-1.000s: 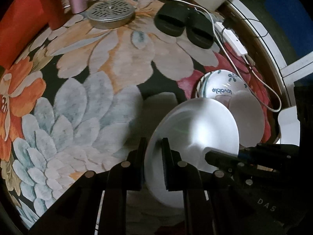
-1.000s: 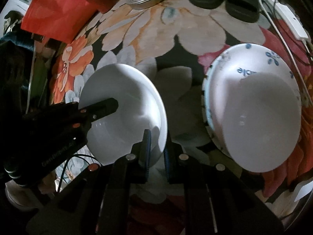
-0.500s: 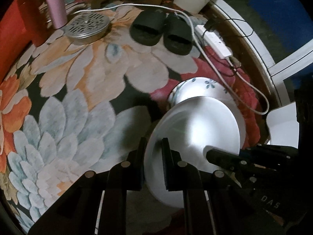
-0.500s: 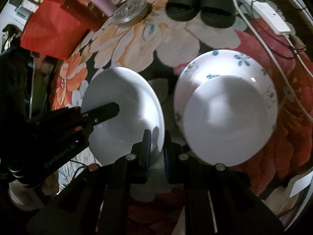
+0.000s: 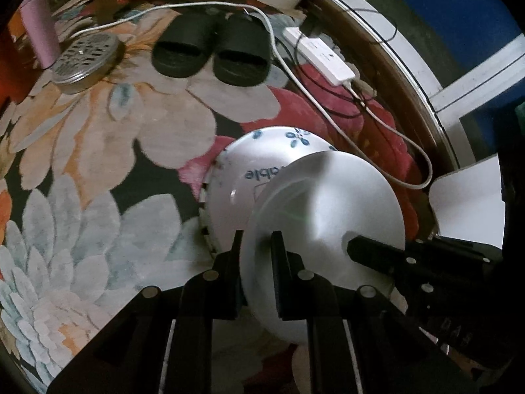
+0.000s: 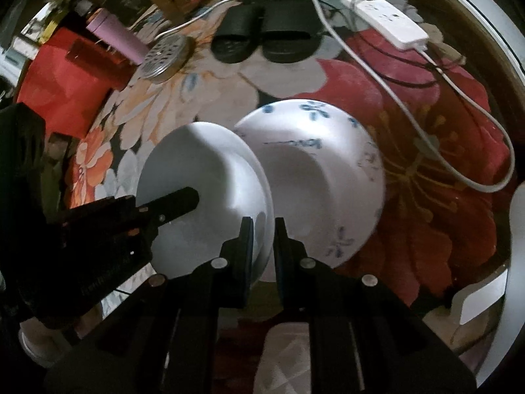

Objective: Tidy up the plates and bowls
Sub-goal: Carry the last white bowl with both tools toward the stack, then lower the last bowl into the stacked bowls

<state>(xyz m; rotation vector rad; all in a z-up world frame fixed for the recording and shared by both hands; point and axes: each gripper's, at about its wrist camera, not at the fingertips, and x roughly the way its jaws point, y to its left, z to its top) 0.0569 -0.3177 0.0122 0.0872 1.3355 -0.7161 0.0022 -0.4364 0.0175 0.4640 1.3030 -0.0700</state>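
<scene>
Left hand-held gripper [image 5: 256, 252]: you have it clenched on the near-left rim of the plain white shallow bowl [image 5: 328, 216], one finger inside, one outside.
Right hand-held gripper [image 6: 264, 239]: it pinches the same bowl's rim at the opposite edge, so both of your tools carry one dish.
Plain white shallow bowl: held off the floor, tilted, its right edge overlapping the white bowl with blue flower prints [image 6: 328, 151] that lies on the flowered rug [image 5: 98, 151]; I cannot tell whether the two are touching.
Judged step: you seem to be lowering the plain bowl onto the printed one to stack them.
Risk, grip: the rim is thin, glazed and probably slick; if your two hands move unevenly, the bowl may twist out of one pinch and drop.
Risk, landing: coming down tilted or off-centre, its edge may strike the printed bowl's rim and chip it, or the bowl may settle crooked.
Risk, release: let both grippers go only once the bowl sits level.
Right of the bowls: a white cable [image 5: 377, 121] loops close by, running to the white power strip [image 5: 323, 55]; do not snag it.
Far: black slippers [image 5: 211, 47], a round perforated metal lid [image 5: 85, 57] and a pink tumbler [image 5: 39, 36], all well apart, not in your way.
</scene>
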